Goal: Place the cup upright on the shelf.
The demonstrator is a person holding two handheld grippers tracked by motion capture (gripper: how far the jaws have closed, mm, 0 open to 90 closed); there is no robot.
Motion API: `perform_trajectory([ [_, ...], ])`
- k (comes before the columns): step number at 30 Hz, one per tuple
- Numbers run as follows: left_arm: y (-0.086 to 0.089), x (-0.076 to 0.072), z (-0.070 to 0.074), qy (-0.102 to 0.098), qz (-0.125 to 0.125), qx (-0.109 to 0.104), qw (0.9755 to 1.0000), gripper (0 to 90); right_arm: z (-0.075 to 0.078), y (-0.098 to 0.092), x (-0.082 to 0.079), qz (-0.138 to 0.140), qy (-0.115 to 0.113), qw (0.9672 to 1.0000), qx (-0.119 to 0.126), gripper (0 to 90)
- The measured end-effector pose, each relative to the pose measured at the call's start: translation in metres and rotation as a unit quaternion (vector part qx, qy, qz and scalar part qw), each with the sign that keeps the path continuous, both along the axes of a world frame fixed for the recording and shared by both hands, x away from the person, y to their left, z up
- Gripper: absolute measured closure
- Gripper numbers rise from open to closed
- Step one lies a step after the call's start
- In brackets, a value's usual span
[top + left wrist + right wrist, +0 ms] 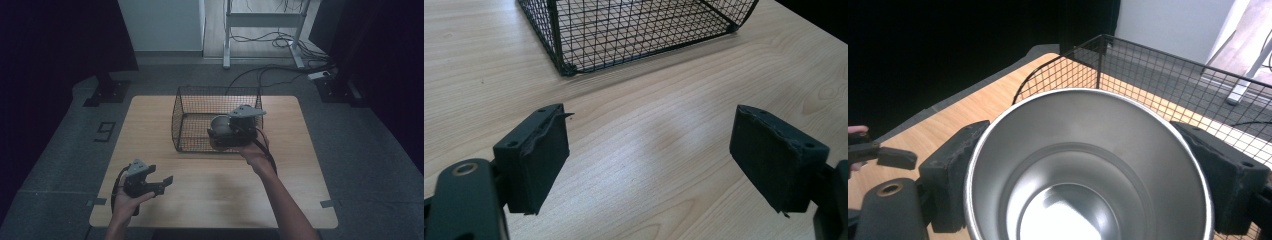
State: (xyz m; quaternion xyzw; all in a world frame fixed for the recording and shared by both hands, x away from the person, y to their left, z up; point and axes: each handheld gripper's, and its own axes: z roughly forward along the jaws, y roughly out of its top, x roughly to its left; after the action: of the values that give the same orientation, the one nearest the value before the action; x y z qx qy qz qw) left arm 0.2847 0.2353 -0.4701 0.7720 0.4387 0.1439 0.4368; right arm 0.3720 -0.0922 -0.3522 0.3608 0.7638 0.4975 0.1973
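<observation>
Resting at the lower left of the high view, left tongs spread wide with nothing between the pads, hovering over bare bench and best kept parked there, out of the way. Further right, near the frame's centre, right tongs clamped across a steel cup, pads pressing its wall from both sides just under the rim, the cup lying at the front right part of the wire basket, whether fully inside or at the mesh edge hard to tell from above. Seen along the right tongs, cup mouth facing the camera, empty and shiny, with basket mesh at the upper right. Probably a step of carrying the cup with respect to the basket: worth holding the squeeze steady, since smooth metal could slip on the pads; worth lifting or lowering straight so the rim clears the top wire without snagging; worth keeping the trailing cable off the mesh. Counted: one cup, one basket, one bench, two tongs, two hands.
</observation>
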Motion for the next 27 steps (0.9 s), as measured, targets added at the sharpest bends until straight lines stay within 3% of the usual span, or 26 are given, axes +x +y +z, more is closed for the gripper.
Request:
perform_trajectory([
  [27,0.004,0.000,0.001,0.000,0.002,-0.006,1.0000,16.3,-0.003,0.002,0.052,-0.038,0.013,0.9991,-0.015,13.1],
])
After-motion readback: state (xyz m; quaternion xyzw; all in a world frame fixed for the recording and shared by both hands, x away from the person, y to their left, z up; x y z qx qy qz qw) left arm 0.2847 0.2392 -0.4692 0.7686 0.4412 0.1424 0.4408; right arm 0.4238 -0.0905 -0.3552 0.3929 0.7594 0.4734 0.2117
